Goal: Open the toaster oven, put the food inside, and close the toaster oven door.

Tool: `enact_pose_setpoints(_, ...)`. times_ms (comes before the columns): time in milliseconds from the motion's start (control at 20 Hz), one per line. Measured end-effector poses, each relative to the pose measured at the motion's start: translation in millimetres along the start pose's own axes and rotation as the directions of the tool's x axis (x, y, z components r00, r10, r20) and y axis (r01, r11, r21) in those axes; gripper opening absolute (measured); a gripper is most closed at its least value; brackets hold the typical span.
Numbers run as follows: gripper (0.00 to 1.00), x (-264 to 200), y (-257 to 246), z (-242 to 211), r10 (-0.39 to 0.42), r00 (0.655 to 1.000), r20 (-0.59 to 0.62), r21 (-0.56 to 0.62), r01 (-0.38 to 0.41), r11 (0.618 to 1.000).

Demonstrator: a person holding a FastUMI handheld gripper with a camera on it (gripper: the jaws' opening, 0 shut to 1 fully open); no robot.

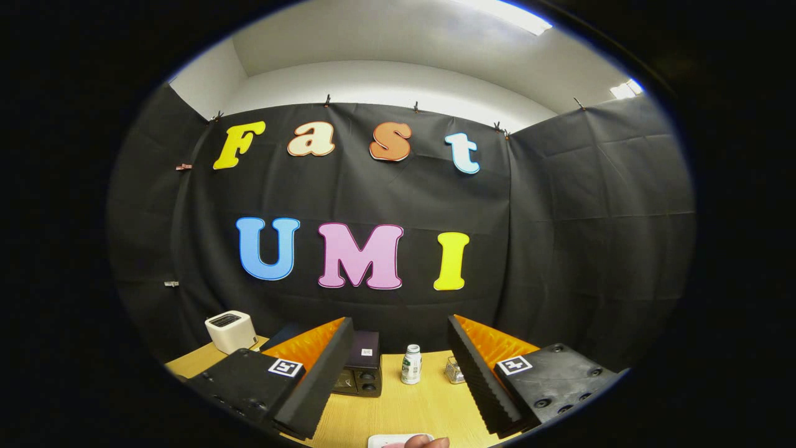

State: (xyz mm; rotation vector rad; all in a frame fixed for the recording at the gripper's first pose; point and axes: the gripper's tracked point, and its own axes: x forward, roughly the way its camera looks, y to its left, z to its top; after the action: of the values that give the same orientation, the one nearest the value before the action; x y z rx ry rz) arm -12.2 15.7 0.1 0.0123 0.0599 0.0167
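The gripper is held above a wooden table, its two fingers spread wide apart with nothing between them but open tabletop. The toaster oven, a dark box with knobs on its front, sits on the table beyond the fingers, partly hidden behind the left finger (only its right portion shows past that finger's edge); whether its door is open cannot be told. Just right of it, in the gap between the fingers and farther back, stands a small white bottle with a green label. A small clear container sits beside the inner edge of the right finger. Off to the left, past the left finger, a white toaster rests near the table's far corner. At the near edge of the table lies a white plate with a piece of food on it, close under the gripper.
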Motion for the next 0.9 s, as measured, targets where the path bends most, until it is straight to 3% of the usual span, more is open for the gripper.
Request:
enact_pose_setpoints(400, 0.97, 27, 78, -20, 0.061, 0.998, -0.024, 0.008, -0.061, 0.998)
enact_pose_setpoints(700, 0.97, 69, 154, -82, 0.111, 0.984, -0.138, 0.014, -0.11, 0.994)
enact_pose_setpoints(900, 0.98, 97, 196, -145, 0.13, 0.957, -0.258, 0.051, -0.12, 0.991)
